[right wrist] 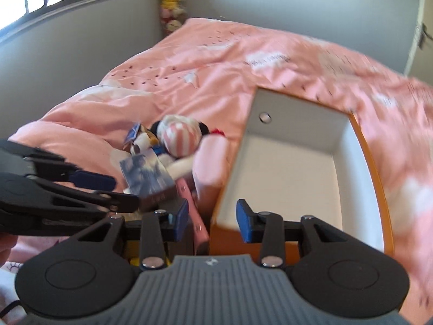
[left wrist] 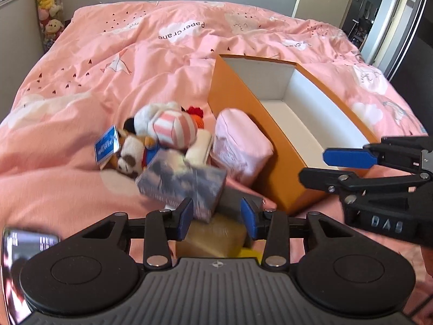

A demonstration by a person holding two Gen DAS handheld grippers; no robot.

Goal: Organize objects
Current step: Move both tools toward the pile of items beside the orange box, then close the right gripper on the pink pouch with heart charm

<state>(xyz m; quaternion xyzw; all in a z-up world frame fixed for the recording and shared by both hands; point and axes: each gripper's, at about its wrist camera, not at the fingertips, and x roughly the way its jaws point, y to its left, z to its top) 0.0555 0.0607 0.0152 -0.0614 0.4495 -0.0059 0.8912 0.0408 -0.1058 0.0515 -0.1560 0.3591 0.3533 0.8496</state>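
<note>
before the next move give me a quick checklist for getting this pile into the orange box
1. Orange box open, nothing seen inside: ok.
2. Left gripper empty: cannot tell; the blue-grey box lies right at its pads, contact is blurred.
3. Right gripper empty: ok; it straddles the orange box's near corner without touching.
4. Pile beside the box: ok; striped plush toy and pink pouch lie against its left wall.
5. Grippers apart from each other: ok, though close.
6. Sharp view: not ok, both cameras show blur.

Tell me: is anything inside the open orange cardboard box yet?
No: the orange cardboard box shows only its bare white floor and walls in the left wrist view.
</note>
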